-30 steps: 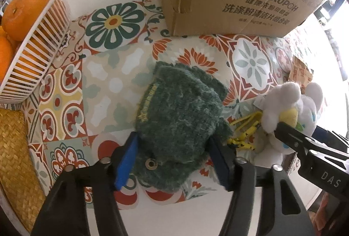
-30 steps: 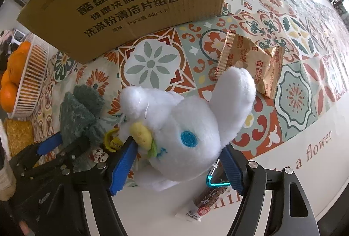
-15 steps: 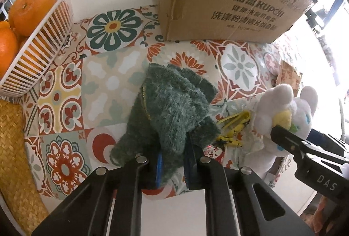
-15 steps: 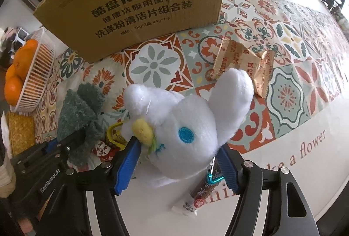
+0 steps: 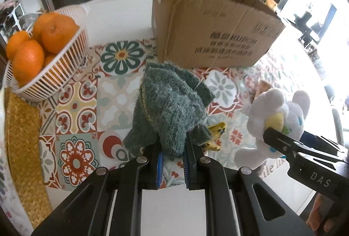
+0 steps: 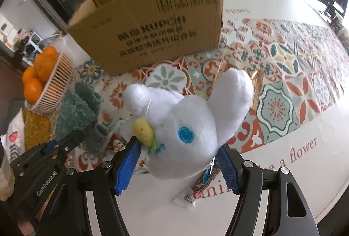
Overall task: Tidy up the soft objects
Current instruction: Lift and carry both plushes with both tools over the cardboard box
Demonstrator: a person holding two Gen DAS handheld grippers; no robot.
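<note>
Both grippers loaded: my left gripper [image 5: 172,162] is clamped on the green knit piece [image 5: 172,102], my right gripper [image 6: 176,164] squeezes the white plush [image 6: 185,124], both apparently lifted. Cardboard box [image 6: 152,28] lies straight ahead of both, open top up; left looks nearer, though blur makes that uncertain. Only the right view shows the sachet [image 6: 196,194] beneath the plush.

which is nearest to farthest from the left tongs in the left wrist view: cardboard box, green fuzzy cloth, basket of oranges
1. green fuzzy cloth, clamped in the left tongs
2. basket of oranges, far left
3. cardboard box, behind the cloth, upper centre
</note>
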